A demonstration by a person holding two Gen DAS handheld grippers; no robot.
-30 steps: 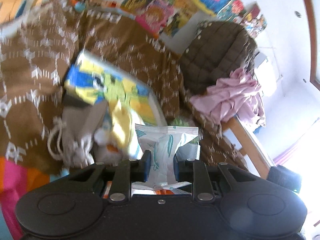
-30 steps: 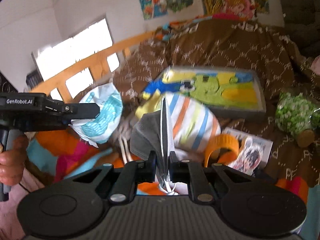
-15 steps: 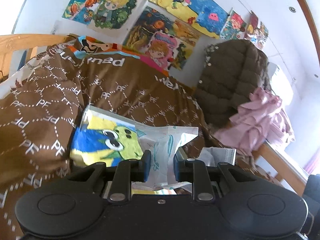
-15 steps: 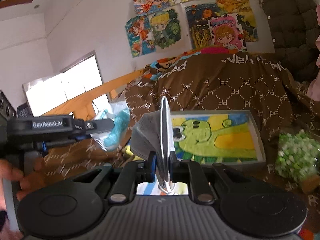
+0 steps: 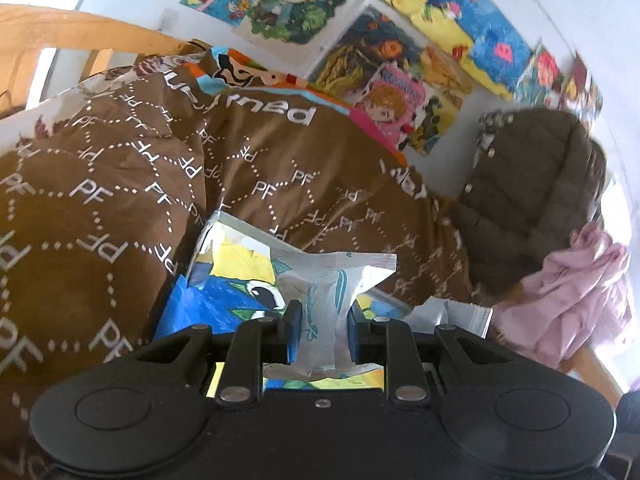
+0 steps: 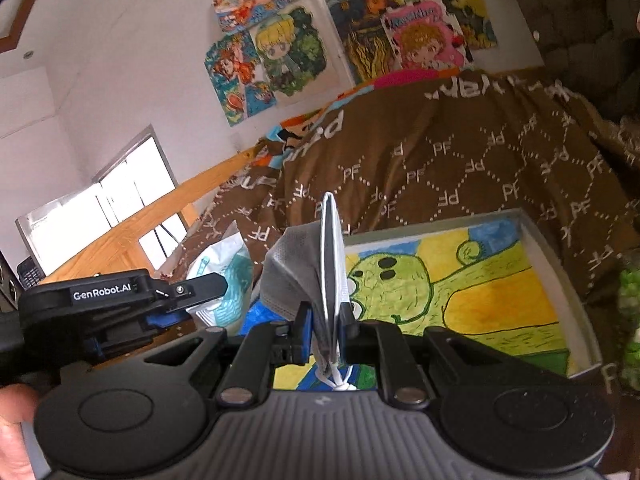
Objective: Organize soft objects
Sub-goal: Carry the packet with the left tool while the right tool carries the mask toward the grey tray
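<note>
Packet (image 5: 320,292) is being clenched by left gripper (image 5: 320,334), folded mask (image 6: 326,276) by right gripper (image 6: 325,338); both should be lowered squarely over the painted tray (image 6: 560,264), lower right.

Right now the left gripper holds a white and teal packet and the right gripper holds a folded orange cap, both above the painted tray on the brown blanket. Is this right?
Not quite. The right gripper holds a folded grey face mask, not an orange cap; the right wrist view shows it. The left gripper does hold the white and teal packet, both above the painted tray on the brown blanket.
</note>
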